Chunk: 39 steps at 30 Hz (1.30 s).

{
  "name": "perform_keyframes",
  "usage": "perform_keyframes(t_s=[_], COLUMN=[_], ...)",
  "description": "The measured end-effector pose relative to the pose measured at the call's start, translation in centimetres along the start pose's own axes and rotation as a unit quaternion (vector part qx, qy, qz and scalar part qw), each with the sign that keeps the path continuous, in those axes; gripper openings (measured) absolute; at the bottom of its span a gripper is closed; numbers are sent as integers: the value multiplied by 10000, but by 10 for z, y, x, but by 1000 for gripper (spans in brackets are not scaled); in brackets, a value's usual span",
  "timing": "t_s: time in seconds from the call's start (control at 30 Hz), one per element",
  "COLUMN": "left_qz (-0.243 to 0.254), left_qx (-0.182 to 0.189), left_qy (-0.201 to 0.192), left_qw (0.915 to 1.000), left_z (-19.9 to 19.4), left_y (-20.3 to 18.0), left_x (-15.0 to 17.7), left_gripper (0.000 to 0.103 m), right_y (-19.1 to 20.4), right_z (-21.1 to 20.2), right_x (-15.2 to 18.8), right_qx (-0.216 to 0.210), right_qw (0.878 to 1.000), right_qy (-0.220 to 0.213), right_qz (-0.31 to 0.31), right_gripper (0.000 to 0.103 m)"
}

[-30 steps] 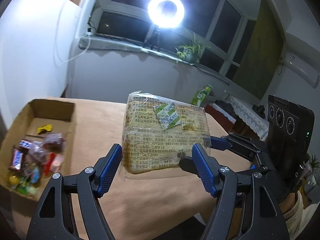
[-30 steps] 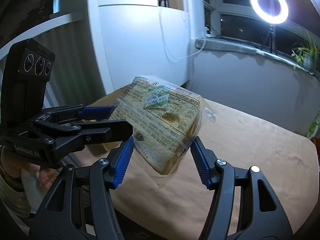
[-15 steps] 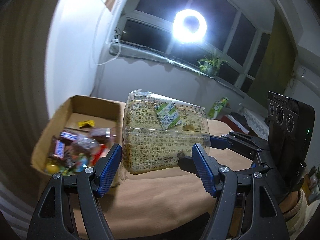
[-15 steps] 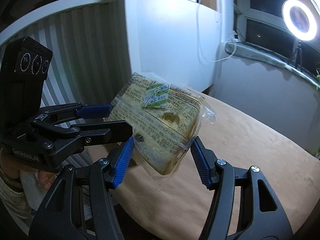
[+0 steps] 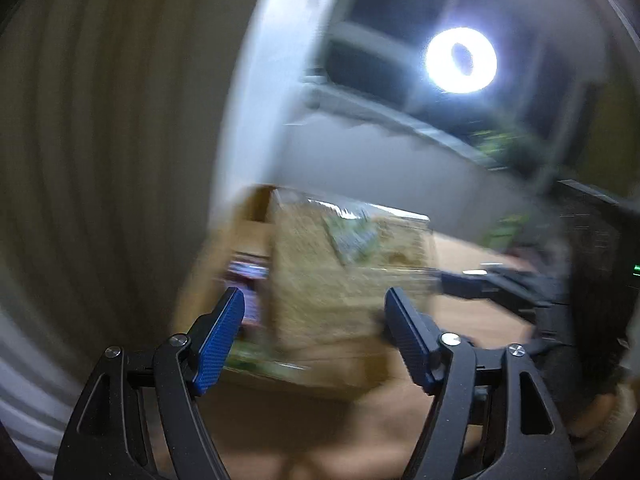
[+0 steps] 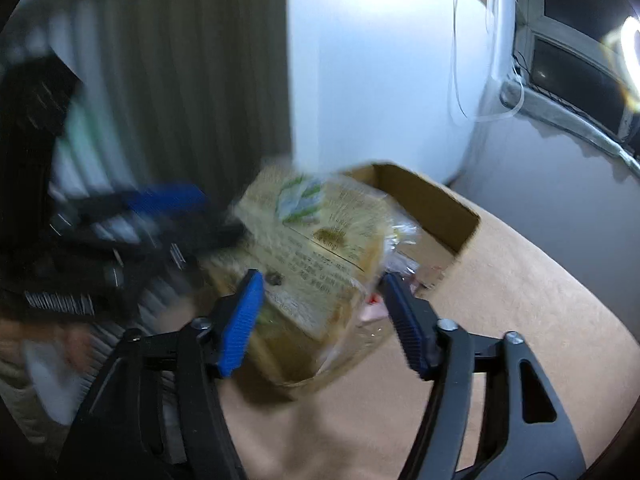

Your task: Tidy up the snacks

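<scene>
Both pairs of your blue-padded fingers stand apart around the clear-wrapped, printed bread packet [image 5: 348, 280] [image 6: 316, 264]: the left gripper [image 5: 316, 336] spread, the right gripper [image 6: 324, 320] opening. Beyond the fingertips sits the open brown cardboard box [image 6: 432, 204] on the tan table [image 6: 520, 340].

Black skeletal tongs [image 5: 314, 328] with triangular cut-outs, silver screws, blue ribbed pads [image 5: 218, 340]; white lettering on housing, beige sleeve [image 6: 16, 384].
</scene>
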<state>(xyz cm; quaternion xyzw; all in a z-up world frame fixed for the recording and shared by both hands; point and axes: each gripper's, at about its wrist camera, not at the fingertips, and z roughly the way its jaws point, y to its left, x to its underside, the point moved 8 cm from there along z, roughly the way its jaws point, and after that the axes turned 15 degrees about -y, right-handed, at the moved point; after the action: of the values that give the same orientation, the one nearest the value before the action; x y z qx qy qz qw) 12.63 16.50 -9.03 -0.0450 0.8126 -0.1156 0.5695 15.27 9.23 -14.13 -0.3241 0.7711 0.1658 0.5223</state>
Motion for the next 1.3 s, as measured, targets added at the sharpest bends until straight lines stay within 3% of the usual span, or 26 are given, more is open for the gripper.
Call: perform_keyframes(t_s=[0.03, 0.07, 0.27, 0.5, 0.53, 0.6, 0.73, 0.77, 0.8, 1.3], left_qz=[123, 109, 269, 535, 554, 607, 801, 826, 856, 1369], left_qx=[-380, -473, -653, -699, -688, -665, -592, -563, -521, 181], left_qy=[-76, -131, -488, -734, -750, -794, -883, -881, -877, -635], left_qw=[9992, 9987, 9963, 9934, 9933, 9928, 9911, 9911, 9911, 9884], left_z=[1, 1, -17, -34, -35, -38, -44, -44, -44, -36], left_y=[9, 13, 11, -7, -12, -20, -50, -56, -64, -182], left_x=[-4, -6, -23, -35, -37, -39, -42, -42, -42, -25], left_gripper=[74, 74, 80, 82, 83, 88, 90, 92, 103, 103], right_y=[-3, -6, -28, -39, -43, -50, -69, -74, -79, -170], right_z=[-3, -6, -27, -62, -69, -83, -113, -120, -128, -244], right_x=[0, 1, 6, 5, 6, 7, 14, 16, 18, 65], right_qx=[-8, 13, 297, 651, 741, 905, 1279, 1343, 1414, 2510], right_qw=[9999, 9998, 9987, 9959, 9950, 9930, 9884, 9873, 9861, 9566], right_qy=[-110, -147, -314, -581, -640, -733, -774, -793, -803, -1088], right_qz=[55, 95, 277, 219, 213, 217, 265, 298, 332, 1001], right_gripper=[71, 73, 76, 96, 102, 103, 103, 103, 103, 103])
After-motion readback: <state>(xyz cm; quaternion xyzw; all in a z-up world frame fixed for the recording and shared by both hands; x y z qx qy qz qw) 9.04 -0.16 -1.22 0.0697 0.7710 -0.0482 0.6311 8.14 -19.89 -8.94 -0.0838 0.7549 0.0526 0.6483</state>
